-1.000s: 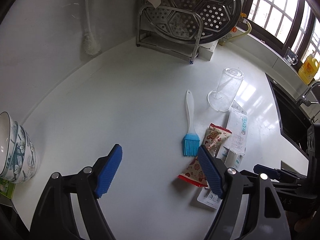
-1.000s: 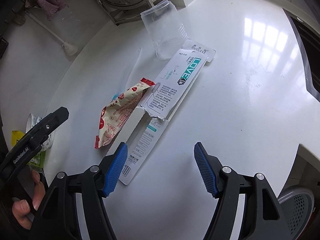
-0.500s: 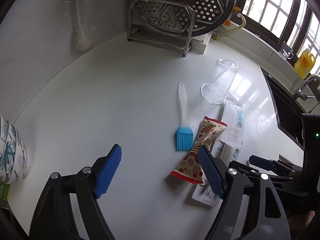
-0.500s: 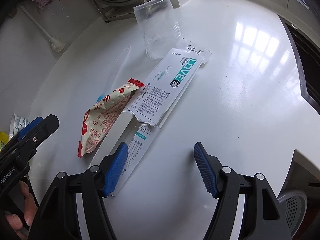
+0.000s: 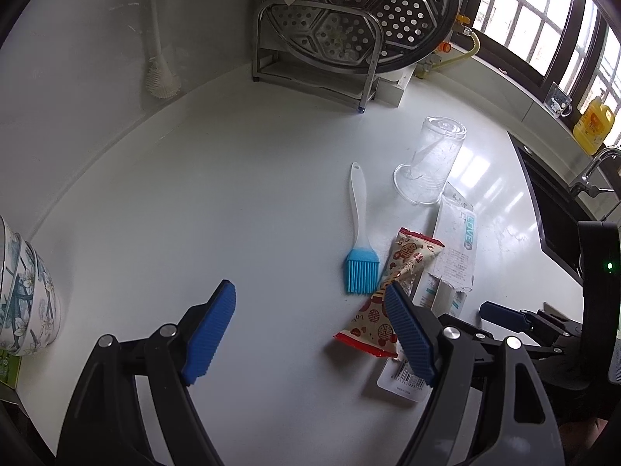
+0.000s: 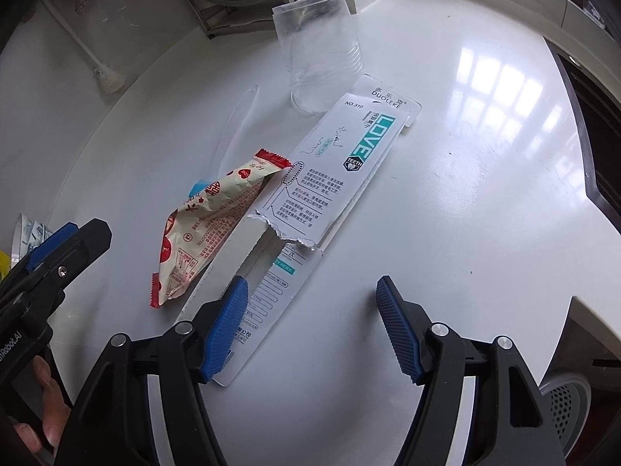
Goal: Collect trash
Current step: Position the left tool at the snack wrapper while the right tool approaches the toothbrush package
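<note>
- The left gripper (image 5: 310,334) hangs over the white counter (image 5: 194,194) at the bottom of its frame, jaws wide apart and empty.
- The right gripper (image 6: 312,326) is likewise spread wide, holding nothing.
- A red-patterned snack wrapper (image 6: 205,229) lies left of centre in the right wrist view, touching a torn toothbrush package (image 6: 322,190) at centre.
- A blue silicone brush (image 5: 361,248) lies just beside the wrapper; an upturned clear cup (image 5: 431,159) stands near the package's upper end.
</note>
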{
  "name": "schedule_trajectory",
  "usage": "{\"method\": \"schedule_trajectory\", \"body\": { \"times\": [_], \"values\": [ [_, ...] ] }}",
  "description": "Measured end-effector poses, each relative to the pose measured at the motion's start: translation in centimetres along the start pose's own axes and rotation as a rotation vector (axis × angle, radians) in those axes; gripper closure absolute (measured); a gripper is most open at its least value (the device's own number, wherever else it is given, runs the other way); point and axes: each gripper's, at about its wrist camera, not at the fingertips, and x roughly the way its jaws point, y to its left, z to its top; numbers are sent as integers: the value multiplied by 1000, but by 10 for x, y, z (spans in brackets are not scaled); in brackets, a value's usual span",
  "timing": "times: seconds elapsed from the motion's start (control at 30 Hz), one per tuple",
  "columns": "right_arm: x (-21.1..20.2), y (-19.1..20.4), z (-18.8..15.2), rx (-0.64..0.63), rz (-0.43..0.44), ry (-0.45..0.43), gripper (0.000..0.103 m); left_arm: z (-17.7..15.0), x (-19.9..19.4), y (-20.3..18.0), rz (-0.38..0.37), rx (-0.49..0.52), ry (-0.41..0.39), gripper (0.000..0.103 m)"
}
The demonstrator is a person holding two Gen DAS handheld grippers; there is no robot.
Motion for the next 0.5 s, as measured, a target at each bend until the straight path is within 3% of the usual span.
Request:
{"method": "schedule_trajectory", "body": {
  "times": [0.5],
  "values": [
    [-17, -54, -7, -2, -150, -45, 37, -11, 17, -26, -55, 39, 37, 23]
  ]
}}
